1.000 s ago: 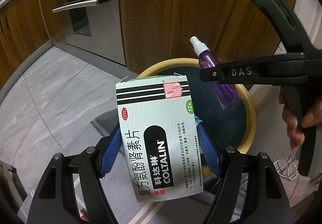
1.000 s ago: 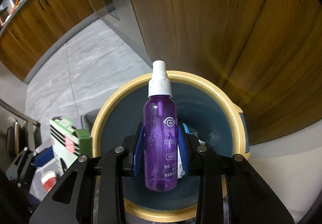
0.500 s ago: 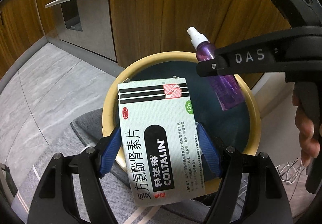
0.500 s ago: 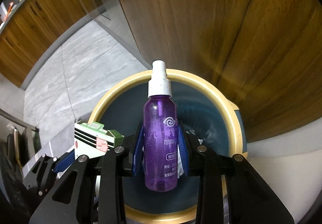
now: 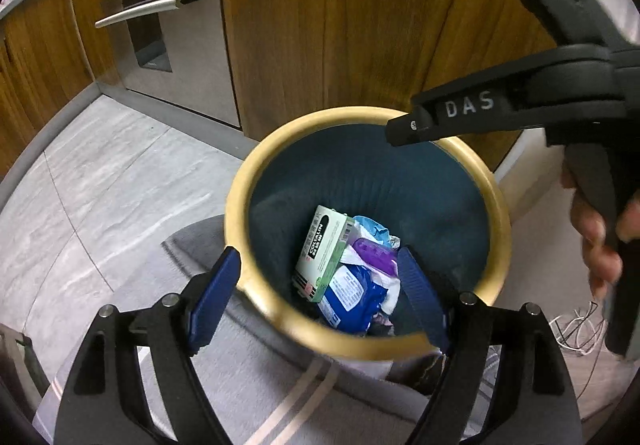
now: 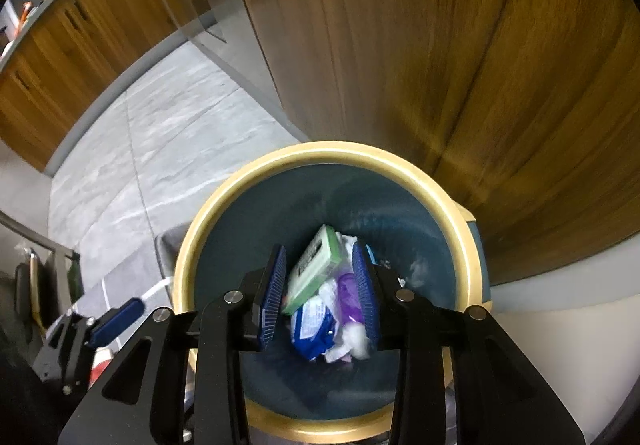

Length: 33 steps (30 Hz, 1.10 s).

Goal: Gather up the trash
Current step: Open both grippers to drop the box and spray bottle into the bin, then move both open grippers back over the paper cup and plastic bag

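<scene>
left gripper: held over the near rim of the bin, jaws wide and opening, nothing between the blue pads
right gripper: held over the bin mouth, jaws at a narrow gap and opening, nothing gripped; the trash seen between the pads lies far below at the bin bottom
right gripper, seen from the left wrist: black finger marked "das" reaching in from 2 o'clock over the far rim; a hand grips its handle at 3 o'clock
left gripper, seen from the right wrist: one blue pad showing at 8 o'clock, outside the bin
bin: round, yellow rim, dark teal inside, standing on the floor against a wooden cabinet
medicine box: green and white, lying inside the bin at the bottom, leaning at the 9 o'clock side of the pile
purple spray bottle: lying inside the bin, just beside the box toward 3 o'clock, resting on crumpled white wrappers
blue wipes pack: at the bin bottom, at 6 o'clock of the box, touching it
floor: grey marbled tiles, at 9 o'clock of the bin
oven: steel front with a bar handle, at 11 o'clock
loose wires: on the floor at 4 o'clock
</scene>
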Each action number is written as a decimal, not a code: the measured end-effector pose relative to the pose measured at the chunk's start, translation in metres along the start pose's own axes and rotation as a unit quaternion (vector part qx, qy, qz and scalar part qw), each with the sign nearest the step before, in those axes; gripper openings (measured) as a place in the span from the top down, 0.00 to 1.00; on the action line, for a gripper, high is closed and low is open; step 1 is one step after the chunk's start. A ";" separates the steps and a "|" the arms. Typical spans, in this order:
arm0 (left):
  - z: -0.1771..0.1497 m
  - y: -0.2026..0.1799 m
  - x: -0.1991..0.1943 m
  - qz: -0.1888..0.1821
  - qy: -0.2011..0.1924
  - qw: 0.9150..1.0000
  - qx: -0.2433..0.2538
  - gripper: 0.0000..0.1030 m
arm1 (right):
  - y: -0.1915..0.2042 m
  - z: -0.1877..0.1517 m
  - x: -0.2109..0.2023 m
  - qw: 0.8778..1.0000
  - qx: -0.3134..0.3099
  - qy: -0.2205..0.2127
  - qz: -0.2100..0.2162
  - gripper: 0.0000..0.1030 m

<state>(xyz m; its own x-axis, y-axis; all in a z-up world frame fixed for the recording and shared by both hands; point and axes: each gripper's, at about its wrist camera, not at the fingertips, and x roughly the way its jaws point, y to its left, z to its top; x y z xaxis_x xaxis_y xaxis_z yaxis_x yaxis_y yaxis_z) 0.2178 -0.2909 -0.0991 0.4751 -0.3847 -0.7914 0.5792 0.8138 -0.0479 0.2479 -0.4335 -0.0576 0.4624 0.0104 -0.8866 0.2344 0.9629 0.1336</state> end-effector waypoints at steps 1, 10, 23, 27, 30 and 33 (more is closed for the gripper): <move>-0.002 0.002 -0.006 0.000 -0.001 1.000 -0.002 0.23 | 0.001 -0.001 -0.002 1.000 -0.001 -0.002 0.000 0.65; -0.042 0.021 -0.071 0.036 0.000 0.999 -0.030 0.19 | 0.026 -0.021 -0.030 0.999 -0.037 -0.016 -0.002 0.44; -0.104 0.059 -0.178 0.117 -0.020 0.990 -0.078 0.06 | 0.077 -0.070 -0.101 0.994 -0.074 -0.085 0.008 0.07; -0.123 0.066 -0.209 0.127 -0.023 0.988 -0.086 0.06 | 0.094 -0.086 -0.120 0.991 -0.086 -0.103 0.019 0.05; -0.137 0.064 -0.226 0.128 -0.026 0.987 -0.093 0.06 | 0.105 -0.098 -0.130 0.988 -0.104 -0.112 0.013 0.05; -0.152 0.063 -0.234 0.122 -0.028 0.986 -0.110 0.06 | 0.117 -0.109 -0.137 0.987 -0.115 -0.112 0.015 0.05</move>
<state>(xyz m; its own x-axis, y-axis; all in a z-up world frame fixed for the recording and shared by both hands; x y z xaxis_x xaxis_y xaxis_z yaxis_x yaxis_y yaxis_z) 0.0425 -0.0838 -0.0093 0.6212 -0.1844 -0.7616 0.2879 0.9577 0.0029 0.1188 -0.2930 0.0308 0.6503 0.0051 -0.7596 0.0284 0.9991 0.0311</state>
